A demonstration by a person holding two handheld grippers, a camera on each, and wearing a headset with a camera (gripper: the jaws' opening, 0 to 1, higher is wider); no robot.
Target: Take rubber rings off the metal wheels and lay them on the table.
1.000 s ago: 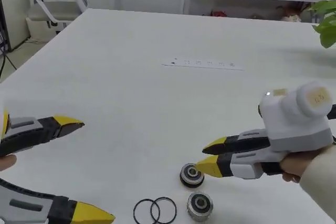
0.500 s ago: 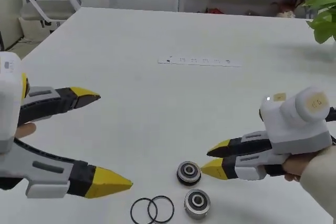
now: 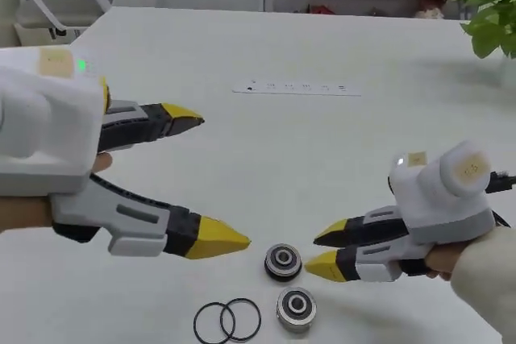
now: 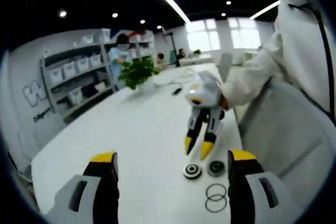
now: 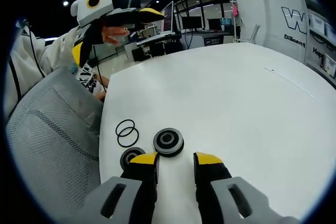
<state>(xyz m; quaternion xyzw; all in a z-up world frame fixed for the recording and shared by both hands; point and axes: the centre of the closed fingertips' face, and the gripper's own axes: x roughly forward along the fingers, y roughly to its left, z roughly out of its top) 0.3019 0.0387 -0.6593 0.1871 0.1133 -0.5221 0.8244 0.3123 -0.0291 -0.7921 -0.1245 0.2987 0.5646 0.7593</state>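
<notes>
A white surface seen from above. Two small metal wheels lie close together near its front edge, a far wheel and a near wheel. Two black rings, overlapping, lie flat just left of the near wheel.

The right hand-held gripper points at the far wheel. Its yellow tips are slightly parted and hold nothing, and one tip is just beside the wheel's rim. The left hand-held gripper hovers to the left, jaws spread wide and empty.

The far wheel's rim looks darker here, so it probably carries rubber, though this is not certain. A good removal would likely pin the wheel flat with one gripper while the other hooks a tip under the rubber and rolls it off. Pinching the whole wheel could make it skid.

The right gripper view adds alignment: the far wheel sits straight ahead between its own tips, and the near wheel is partly behind one jaw. The left gripper view adds a low side look, with the wheels clearly apart and both lying flat.
</notes>
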